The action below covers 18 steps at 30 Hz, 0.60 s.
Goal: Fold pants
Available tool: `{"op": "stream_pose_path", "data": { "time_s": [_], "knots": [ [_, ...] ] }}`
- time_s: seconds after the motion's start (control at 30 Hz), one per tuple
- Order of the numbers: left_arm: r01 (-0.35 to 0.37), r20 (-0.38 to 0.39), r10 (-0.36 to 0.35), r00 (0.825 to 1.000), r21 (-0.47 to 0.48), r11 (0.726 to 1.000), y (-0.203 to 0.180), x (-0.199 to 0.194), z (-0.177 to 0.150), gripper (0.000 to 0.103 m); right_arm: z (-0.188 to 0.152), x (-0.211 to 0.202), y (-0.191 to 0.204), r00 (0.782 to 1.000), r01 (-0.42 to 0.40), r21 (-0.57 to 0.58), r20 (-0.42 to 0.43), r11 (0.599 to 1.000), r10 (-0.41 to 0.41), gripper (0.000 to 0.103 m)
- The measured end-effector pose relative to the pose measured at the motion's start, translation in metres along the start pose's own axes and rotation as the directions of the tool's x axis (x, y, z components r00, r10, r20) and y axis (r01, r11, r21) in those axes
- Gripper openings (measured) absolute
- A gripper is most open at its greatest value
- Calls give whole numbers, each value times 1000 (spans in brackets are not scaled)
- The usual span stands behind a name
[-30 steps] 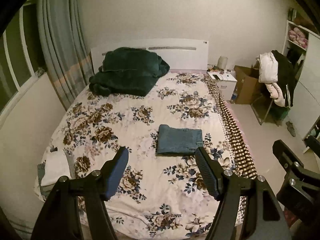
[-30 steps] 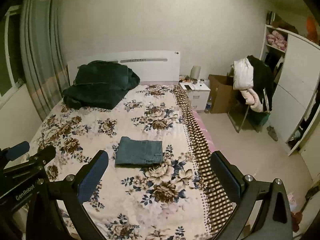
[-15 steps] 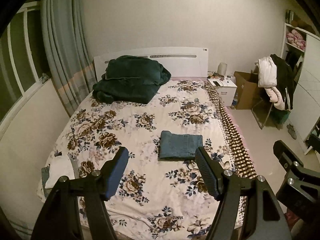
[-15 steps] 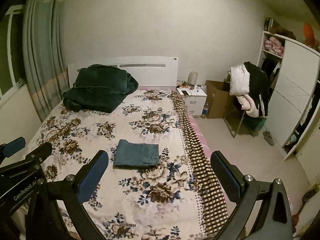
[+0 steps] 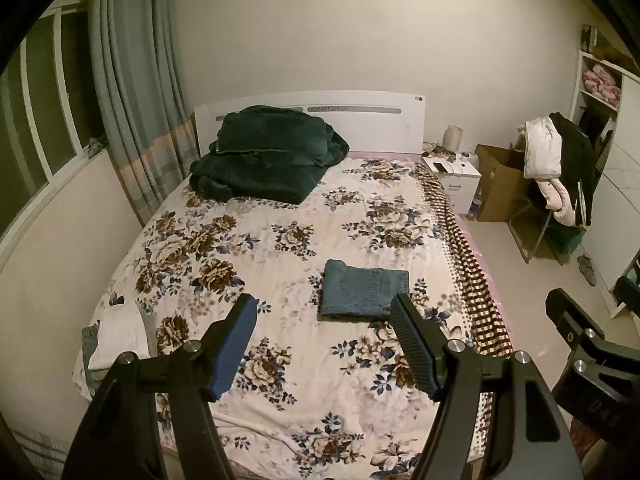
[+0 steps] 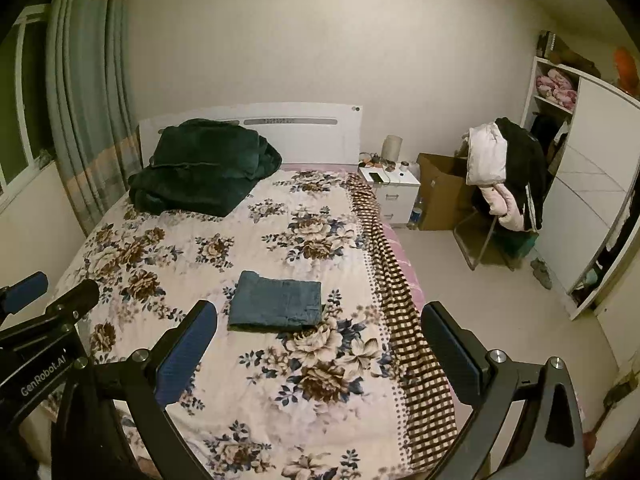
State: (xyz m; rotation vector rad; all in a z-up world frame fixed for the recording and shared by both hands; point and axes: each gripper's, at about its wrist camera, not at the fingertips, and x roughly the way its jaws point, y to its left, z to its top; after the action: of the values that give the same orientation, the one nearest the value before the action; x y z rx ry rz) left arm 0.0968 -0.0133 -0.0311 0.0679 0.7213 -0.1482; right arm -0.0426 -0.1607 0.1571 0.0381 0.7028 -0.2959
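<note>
A pair of blue denim pants lies folded into a flat rectangle on the flowered bedspread, right of the bed's middle; it also shows in the right wrist view. My left gripper is open and empty, held above the foot of the bed, well short of the pants. My right gripper is open wide and empty, also back from the pants. The left gripper's body shows at the lower left of the right wrist view.
A dark green blanket is heaped by the white headboard. A checked cloth runs along the bed's right edge. A nightstand, cardboard box, clothes-draped chair and wardrobe stand right. Curtains hang left.
Both grippers have pulled back and up from the bed, so the pants look smaller and farther. The pants have not moved. Both jaws stay open.
</note>
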Motion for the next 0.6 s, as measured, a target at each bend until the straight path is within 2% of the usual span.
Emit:
{"op": "stream_pose_path", "data": {
  "time_s": [0.6],
  "knots": [
    [-6, 0, 6, 1000, 2, 1000, -2, 0, 2, 68, 1, 7, -4, 1000, -10, 1, -7, 1000, 10, 103]
  ]
}}
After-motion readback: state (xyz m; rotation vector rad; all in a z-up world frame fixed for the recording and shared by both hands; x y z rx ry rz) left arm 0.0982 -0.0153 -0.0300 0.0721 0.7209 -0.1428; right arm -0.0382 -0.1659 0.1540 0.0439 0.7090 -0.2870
